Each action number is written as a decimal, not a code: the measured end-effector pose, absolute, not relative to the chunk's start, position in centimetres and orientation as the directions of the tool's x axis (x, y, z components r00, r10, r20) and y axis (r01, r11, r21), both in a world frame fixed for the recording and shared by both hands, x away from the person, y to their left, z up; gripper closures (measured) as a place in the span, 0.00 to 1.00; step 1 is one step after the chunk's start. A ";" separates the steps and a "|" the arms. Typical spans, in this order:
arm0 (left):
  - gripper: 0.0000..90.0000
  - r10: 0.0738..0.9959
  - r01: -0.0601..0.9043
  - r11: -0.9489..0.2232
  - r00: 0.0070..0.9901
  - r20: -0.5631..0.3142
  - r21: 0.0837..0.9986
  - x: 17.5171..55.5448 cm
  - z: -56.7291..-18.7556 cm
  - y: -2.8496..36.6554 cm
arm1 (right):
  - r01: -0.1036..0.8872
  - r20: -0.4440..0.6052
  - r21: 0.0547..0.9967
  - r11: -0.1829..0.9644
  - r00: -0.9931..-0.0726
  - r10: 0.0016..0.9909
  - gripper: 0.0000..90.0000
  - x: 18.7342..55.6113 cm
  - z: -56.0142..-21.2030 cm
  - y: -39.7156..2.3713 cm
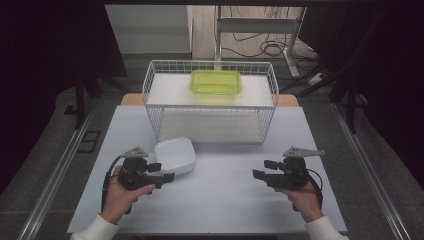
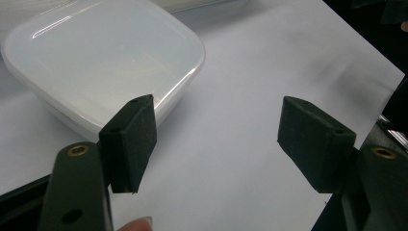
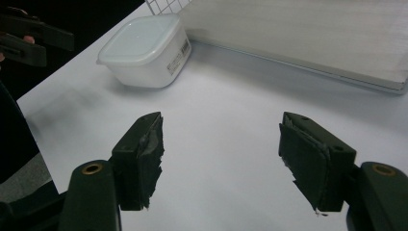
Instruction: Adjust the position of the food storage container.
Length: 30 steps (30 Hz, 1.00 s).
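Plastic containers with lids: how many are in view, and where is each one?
2. The white container stands on the table, in front of the wire basket and next to the left hand-held gripper. The green container sits on top inside that basket.

- container (image 1: 175, 154): milky white, lid the same
- lidded box (image 1: 215, 81): clear lime green
- wire basket (image 1: 210, 67): white grid
- worktop (image 1: 225, 200): pale blue-white
- both tools: black jaws, grey top plates
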<state>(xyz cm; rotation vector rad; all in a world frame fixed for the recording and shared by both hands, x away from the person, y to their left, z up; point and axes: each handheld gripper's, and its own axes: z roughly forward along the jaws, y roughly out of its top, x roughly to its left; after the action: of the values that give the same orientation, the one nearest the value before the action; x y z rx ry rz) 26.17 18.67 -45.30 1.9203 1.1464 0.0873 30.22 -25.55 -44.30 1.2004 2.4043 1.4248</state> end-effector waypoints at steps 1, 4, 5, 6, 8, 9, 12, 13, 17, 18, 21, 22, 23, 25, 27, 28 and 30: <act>0.32 0.744 0.681 -0.195 0.572 -0.346 0.706 26.2 -45.3 18.7 | 0.577 0.291 0.777 0.252 -0.684 0.669 0.36 30.2 -44.3 -25.6; 0.32 0.749 0.679 -0.197 0.570 -0.339 0.707 26.3 -45.2 18.7 | 0.576 0.293 0.778 0.250 -0.685 0.667 0.36 30.2 -44.5 -25.7; 0.32 0.750 0.676 -0.199 0.571 -0.333 0.710 26.4 -45.1 18.7 | 0.582 0.294 0.773 0.252 -0.680 0.671 0.36 30.2 -44.6 -25.7; 0.32 0.750 0.676 -0.199 0.571 -0.333 0.710 26.4 -45.1 18.7 | 0.582 0.294 0.773 0.252 -0.680 0.671 0.36 30.2 -44.6 -25.7; 0.32 0.752 0.676 -0.194 0.568 -0.334 0.711 26.4 -45.1 18.9 | 0.586 0.295 0.769 0.255 -0.679 0.672 0.36 30.3 -44.7 -25.7; 0.33 0.756 0.678 -0.190 0.562 -0.335 0.710 26.5 -45.1 19.1 | 0.587 0.293 0.768 0.257 -0.678 0.674 0.36 30.3 -44.8 -25.6; 0.33 0.759 0.680 -0.190 0.559 -0.334 0.708 26.6 -45.2 19.3 | 0.593 0.294 0.762 0.259 -0.674 0.677 0.36 30.3 -44.9 -25.6; 0.33 0.762 0.683 -0.186 0.554 -0.335 0.706 26.7 -45.3 19.4 | 0.594 0.295 0.762 0.258 -0.673 0.678 0.36 30.4 -45.0 -25.6; 0.33 0.769 0.689 -0.176 0.542 -0.339 0.703 27.0 -45.3 19.7 | 0.604 0.301 0.755 0.257 -0.667 0.682 0.36 30.5 -45.2 -25.7; 0.33 0.770 0.690 -0.174 0.540 -0.340 0.702 27.1 -45.3 19.8 | 0.604 0.302 0.754 0.256 -0.666 0.682 0.36 30.5 -45.2 -25.7; 0.34 0.775 0.692 -0.170 0.534 -0.338 0.702 27.3 -45.3 19.9 | 0.604 0.302 0.755 0.256 -0.667 0.681 0.36 30.5 -45.2 -25.7; 0.34 0.776 0.691 -0.170 0.533 -0.337 0.702 27.4 -45.3 20.0 | 0.604 0.302 0.755 0.256 -0.667 0.681 0.36 30.5 -45.2 -25.7; 0.35 0.777 0.692 -0.168 0.531 -0.338 0.702 27.4 -45.3 19.9 | 0.604 0.303 0.755 0.256 -0.666 0.681 0.36 30.5 -45.2 -25.7; 0.35 0.778 0.692 -0.168 0.530 -0.336 0.702 27.6 -45.3 19.9 | 0.605 0.303 0.754 0.256 -0.666 0.682 0.36 30.5 -45.2 -25.7; 0.35 0.777 0.692 -0.166 0.530 -0.338 0.703 27.8 -45.3 19.9 | 0.608 0.303 0.751 0.258 -0.664 0.683 0.36 30.5 -45.3 -25.6; 0.35 0.777 0.690 -0.167 0.532 -0.337 0.705 27.9 -45.2 19.8 | 0.608 0.303 0.751 0.259 -0.665 0.683 0.36 30.5 -45.3 -25.6; 0.36 0.777 0.689 -0.166 0.532 -0.336 0.706 28.1 -45.1 19.7 | 0.611 0.304 0.747 0.262 -0.664 0.683 0.36 30.6 -45.4 -25.6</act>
<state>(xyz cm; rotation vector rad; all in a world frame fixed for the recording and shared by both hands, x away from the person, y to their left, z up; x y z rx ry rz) 28.07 19.70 -45.13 1.9003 1.1990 0.1276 30.59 -25.60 -45.42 1.2498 2.4308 1.3791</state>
